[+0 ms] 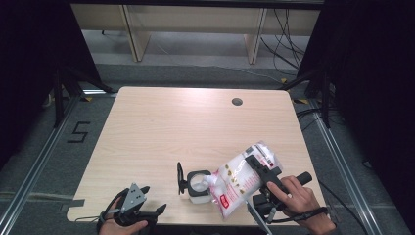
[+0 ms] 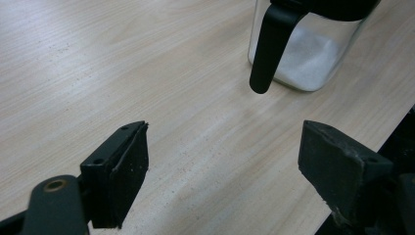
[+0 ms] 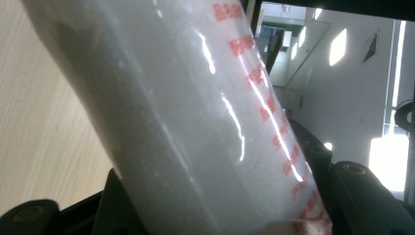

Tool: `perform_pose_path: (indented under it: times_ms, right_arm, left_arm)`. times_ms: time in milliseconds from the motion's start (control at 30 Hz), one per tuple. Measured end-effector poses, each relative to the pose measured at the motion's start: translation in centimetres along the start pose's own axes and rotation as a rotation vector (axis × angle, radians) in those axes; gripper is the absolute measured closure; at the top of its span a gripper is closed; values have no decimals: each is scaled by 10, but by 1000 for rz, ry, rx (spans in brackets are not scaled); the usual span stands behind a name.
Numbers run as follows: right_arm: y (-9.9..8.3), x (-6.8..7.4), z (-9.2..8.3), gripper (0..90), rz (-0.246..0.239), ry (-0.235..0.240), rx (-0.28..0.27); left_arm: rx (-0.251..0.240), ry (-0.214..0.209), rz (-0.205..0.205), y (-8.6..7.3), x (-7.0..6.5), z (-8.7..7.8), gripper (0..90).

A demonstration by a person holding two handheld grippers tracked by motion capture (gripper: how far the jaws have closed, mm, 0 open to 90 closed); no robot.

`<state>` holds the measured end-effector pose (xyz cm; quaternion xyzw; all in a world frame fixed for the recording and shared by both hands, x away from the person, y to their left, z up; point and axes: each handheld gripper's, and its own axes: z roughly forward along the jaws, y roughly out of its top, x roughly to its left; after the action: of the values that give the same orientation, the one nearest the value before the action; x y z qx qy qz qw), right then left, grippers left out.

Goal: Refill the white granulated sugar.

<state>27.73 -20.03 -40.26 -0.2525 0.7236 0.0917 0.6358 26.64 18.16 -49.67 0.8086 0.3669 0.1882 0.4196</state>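
A clear bag holds white grains and bears red print; the clear jar has a black lid and handle; the table is pale woodgrain

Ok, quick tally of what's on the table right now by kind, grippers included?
Clear jars with a black flip lid: 1, jar, holding some white powder.
Plastic bags of white powder with red print: 1, bag, tilted with its corner at the jar's mouth.
Handheld grippers: 2, left gripper with jaws apart, right gripper clamped on the bag.
Total: 4
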Motion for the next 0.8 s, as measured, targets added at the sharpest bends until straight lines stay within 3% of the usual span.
perform_pose_path:
  times_ms: [33,67,100,133,200,267,300,333,367,433,533,633,700,767,800]
  right_arm:
    - [-1,-1,-1,480,-7,7,6]
    - [-1,2,-3,480,44,29,34]
    - [-1,1,-3,480,19,22,27]
    - [-1,-1,-2,481,-5,11,13]
    - [0,2,-4,481,36,23,30]
    - [0,-3,-4,481,-17,9,7]
    - [0,-2,-4,481,-8,-3,-3]
    - [1,-1,-5,481,24,16,13]
    - [2,-2,-5,481,2,20,22]
    - [2,-1,-5,481,11,4,7]
    - [3,-1,-5,481,31,20,12]
    - [2,-3,-5,481,-3,5,-3]
    - [2,-2,-5,481,8,20,11]
    - [1,-4,-5,481,-12,9,-2]
    - [0,1,-6,482,40,16,15]
  left_arm:
    - [14,5,15,1,2,-1,184]
    - [8,4,11,0,1,0,184]
    - [-16,-5,6,0,-1,1,184]
    - [19,-7,32,0,1,-1,184]
    - [-8,-8,4,0,0,1,184]
    - [-1,-5,13,0,1,0,184]
    - [11,-4,35,0,2,-1,184]
    - [12,-4,29,-1,1,-1,184]
    - [1,0,6,0,0,0,184]
    - [7,4,4,0,1,0,184]
    - [11,-6,35,0,1,-1,184]
    - [2,-3,-1,0,0,0,184]
    - [11,-5,35,0,1,-1,184]
    - [-8,-4,0,0,0,0,184]
    - [15,4,30,1,2,-1,184]
